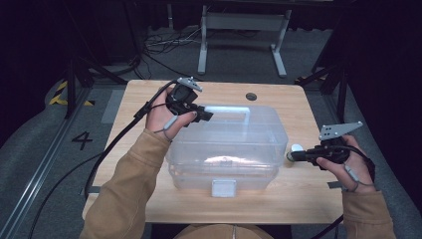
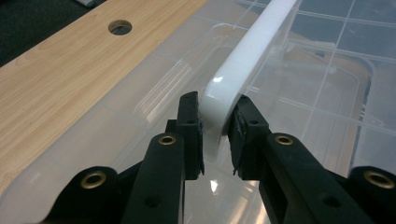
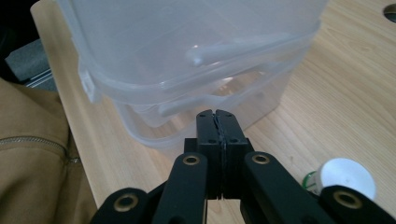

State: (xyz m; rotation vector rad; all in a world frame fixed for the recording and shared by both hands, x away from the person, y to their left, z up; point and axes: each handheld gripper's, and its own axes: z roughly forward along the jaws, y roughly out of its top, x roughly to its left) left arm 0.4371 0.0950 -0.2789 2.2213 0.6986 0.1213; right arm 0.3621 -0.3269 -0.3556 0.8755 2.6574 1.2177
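One claw (image 2: 215, 128) clamping box handle (image 2: 247, 60), other claw (image 3: 216, 122) closed empty

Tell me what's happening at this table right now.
A person is working on a clear plastic box on a wooden table. The left gripper has its fingers closed on the box's white handle on the lid. The right gripper is shut and empty, beside the box's right end, near a small white-capped item.

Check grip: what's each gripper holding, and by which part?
Left gripper clamps the clear box's white handle at its end. Right gripper is shut on nothing.
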